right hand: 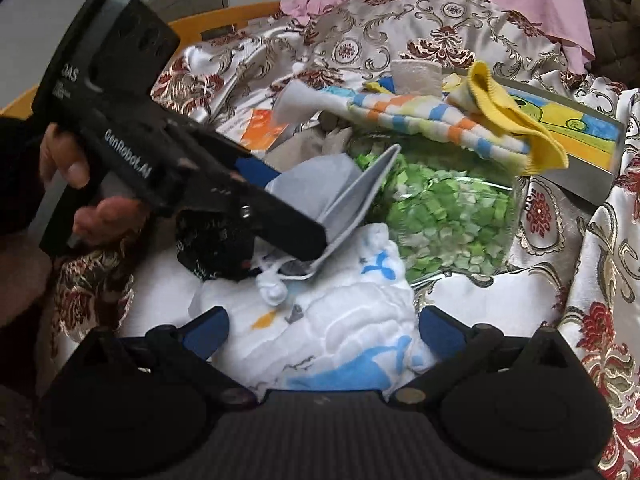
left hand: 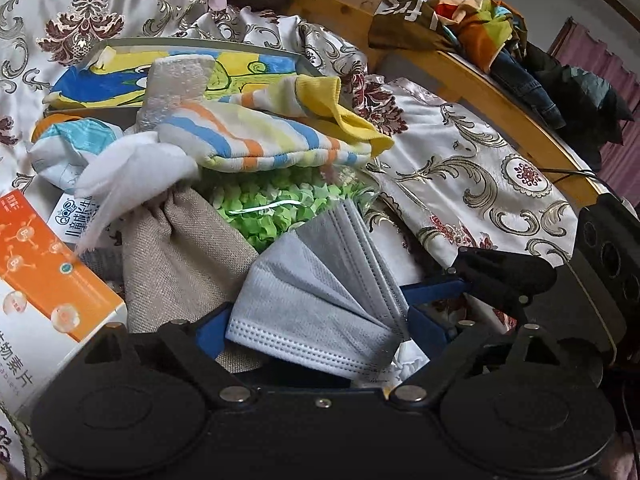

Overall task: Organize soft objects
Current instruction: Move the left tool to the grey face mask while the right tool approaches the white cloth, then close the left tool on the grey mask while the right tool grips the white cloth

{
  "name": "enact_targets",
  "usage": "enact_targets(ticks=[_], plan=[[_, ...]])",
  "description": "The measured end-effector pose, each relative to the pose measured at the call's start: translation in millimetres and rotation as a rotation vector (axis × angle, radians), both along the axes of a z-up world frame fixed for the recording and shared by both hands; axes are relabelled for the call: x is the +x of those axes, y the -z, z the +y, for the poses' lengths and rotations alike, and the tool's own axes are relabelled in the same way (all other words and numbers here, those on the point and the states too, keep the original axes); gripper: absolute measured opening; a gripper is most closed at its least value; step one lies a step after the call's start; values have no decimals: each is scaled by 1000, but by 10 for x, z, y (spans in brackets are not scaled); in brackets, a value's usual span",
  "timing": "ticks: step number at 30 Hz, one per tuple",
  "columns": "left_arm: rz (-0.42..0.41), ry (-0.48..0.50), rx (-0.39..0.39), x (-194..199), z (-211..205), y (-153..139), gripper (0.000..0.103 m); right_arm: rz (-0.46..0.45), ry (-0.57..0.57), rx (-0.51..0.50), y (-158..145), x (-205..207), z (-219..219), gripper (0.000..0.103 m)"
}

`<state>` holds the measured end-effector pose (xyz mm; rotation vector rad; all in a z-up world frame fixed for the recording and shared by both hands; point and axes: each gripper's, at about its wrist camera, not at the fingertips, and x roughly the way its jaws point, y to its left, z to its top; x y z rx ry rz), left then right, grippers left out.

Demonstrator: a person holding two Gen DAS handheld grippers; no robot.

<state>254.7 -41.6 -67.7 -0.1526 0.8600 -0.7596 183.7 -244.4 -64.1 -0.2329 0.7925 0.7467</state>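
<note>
- My left claw (left hand: 320, 320), angled down at lower centre, is spread wide around a grey face mask (left hand: 316, 304), pads not pressing.
- My right claw (right hand: 320, 328), tilted down, gapes over a white cloth (right hand: 340, 332).

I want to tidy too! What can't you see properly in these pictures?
Orange box: left wrist view, picture edge cuts off its writing.
Jar of green paper: both views, striped sock covers its top.
Grey mask: left wrist view, it covers the pads of the left gripper, so whether the jaws pinch it is unclear.
</note>
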Motion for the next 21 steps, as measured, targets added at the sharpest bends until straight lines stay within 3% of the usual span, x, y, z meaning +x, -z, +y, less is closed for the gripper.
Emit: enact_targets(ticks=[3,6,14,17,19,21], plan=[[-1,-13,2,-8,12,17,85,-12,-3,-38,7,-42,104,101],[-18,-26,-4,-34,22,10,82,-35,-9,-74,27,-114,180,92],[-64,-5,-13,-126,-10,-1,55,-93,29,-150,37,-293,319,73],[-71,-4,-29,-158,2,13,48,-110,57,-167,1,-366,318,58],[-74,-11,-32,-179,2,22,44,-102,71,-159,-20,-401,298,40],[-76,-18,-36,-193,0,16,42,-63,77,-152,11,-404,292,37]])
